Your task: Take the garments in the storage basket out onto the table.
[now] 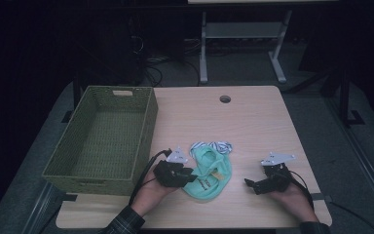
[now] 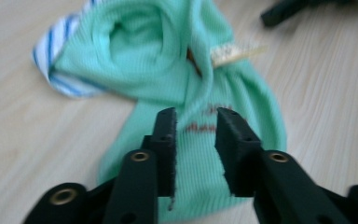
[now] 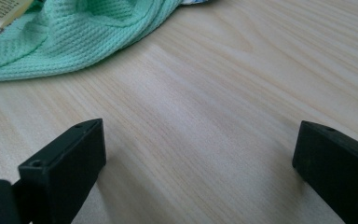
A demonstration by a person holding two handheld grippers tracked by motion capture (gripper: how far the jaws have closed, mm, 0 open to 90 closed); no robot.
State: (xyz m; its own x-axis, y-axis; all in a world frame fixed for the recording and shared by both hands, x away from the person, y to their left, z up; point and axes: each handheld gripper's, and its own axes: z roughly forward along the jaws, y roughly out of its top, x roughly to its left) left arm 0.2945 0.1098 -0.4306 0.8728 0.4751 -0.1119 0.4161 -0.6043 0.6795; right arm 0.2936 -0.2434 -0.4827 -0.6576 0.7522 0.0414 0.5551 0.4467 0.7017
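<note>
A mint-green ribbed knit garment point(image 1: 207, 174) lies crumpled on the pale wood-grain counter point(image 1: 253, 126), in the lower middle of the high view. Its long axis runs from the lower edge of the frame up toward the middle, leaning a little to the right at the top. A white piece with blue stripes point(image 1: 213, 145) peeks out at its upper end, and a small cream label point(image 1: 217, 174) sits on its right half. In the left gripper view the garment point(image 2: 168, 70) fills the upper middle, the striped part point(image 2: 51, 56) at the upper left and the label point(image 2: 235, 51) pointing toward the upper right; dark reddish lettering on the fabric is too blurred to read.

The left gripper point(image 1: 189, 176) sits at the garment's left edge in the high view. In its own view point(image 2: 196, 122) the jaws stand a narrow gap apart above the lower stretch of green fabric, which shows between them. Whether the jaws press on the cloth I cannot tell; no fold is pinched between them.

The right gripper point(image 1: 254, 185) rests at the lower right of the high view, well apart from the garment. In its own view point(image 3: 196, 135) the jaws stand wide apart with bare counter point(image 3: 214, 93) between them, and the garment point(image 3: 74, 32) lies at the upper left.

An olive-green woven rectangular basket point(image 1: 58, 168) stands at the left of the high view.
</note>
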